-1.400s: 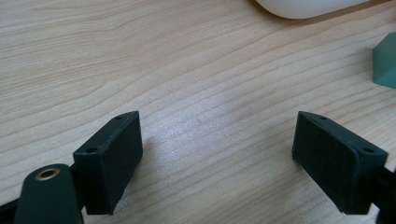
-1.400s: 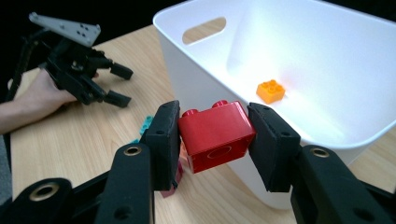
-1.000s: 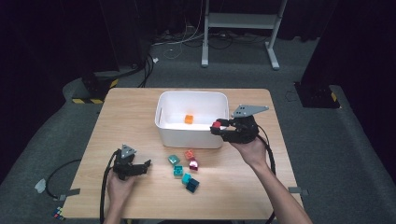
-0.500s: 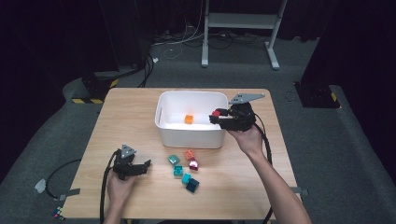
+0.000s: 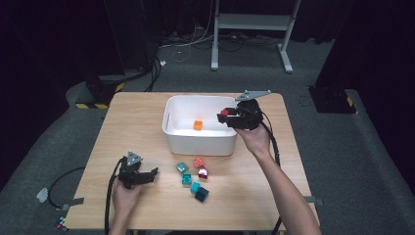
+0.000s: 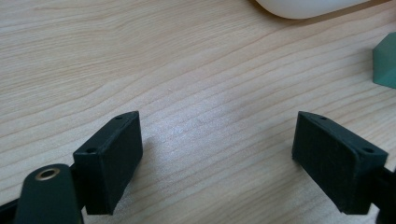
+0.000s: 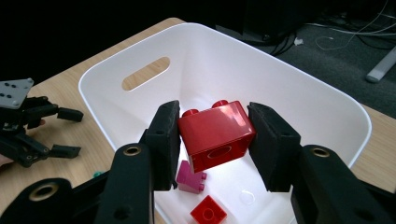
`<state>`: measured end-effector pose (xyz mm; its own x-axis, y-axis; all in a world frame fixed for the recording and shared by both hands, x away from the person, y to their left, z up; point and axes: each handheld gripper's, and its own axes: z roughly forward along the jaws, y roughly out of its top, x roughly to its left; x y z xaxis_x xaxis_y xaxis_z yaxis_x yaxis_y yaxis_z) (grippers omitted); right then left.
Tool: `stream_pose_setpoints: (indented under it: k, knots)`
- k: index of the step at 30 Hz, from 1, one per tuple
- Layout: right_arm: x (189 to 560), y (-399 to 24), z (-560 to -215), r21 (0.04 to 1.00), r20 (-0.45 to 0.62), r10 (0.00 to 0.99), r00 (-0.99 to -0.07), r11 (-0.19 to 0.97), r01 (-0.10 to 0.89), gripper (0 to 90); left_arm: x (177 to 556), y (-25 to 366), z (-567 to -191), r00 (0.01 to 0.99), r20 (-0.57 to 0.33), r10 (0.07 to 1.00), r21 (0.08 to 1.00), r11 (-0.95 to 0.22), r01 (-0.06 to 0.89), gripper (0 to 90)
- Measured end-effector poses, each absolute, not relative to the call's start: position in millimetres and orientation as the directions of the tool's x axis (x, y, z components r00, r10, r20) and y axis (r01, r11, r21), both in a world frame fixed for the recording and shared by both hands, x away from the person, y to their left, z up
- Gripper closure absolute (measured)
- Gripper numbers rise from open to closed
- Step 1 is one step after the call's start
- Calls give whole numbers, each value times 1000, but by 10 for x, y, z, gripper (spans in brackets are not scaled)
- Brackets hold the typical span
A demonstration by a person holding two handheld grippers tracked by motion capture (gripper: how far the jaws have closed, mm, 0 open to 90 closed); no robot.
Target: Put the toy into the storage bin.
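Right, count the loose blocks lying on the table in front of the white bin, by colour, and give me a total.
Teal blocks: 4
Orange-red block: 1
Magenta block: 1
Total: 6

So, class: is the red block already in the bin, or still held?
Held. The right tongs grip the red block on both sides, above the bin.
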<state>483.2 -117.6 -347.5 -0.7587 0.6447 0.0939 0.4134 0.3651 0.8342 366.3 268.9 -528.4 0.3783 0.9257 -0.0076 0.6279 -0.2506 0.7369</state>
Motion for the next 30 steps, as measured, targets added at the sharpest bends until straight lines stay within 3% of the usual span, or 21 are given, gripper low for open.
stream_pose_setpoints:
  k: [13,20,30]
  knots:
    - [4995,-1114,-3546,808,83,691,-718,375,454,547,3663,2689,-5284,379,-8,926,737,-250,627,163]
    - [5029,-1092,-3611,791,65,699,-713,399,463,458,3663,2689,-5285,378,-9,926,737,-250,628,163]
    - [4928,-1136,-3627,811,64,686,-725,387,439,429,3663,2688,-5285,378,-10,926,737,-249,628,163]
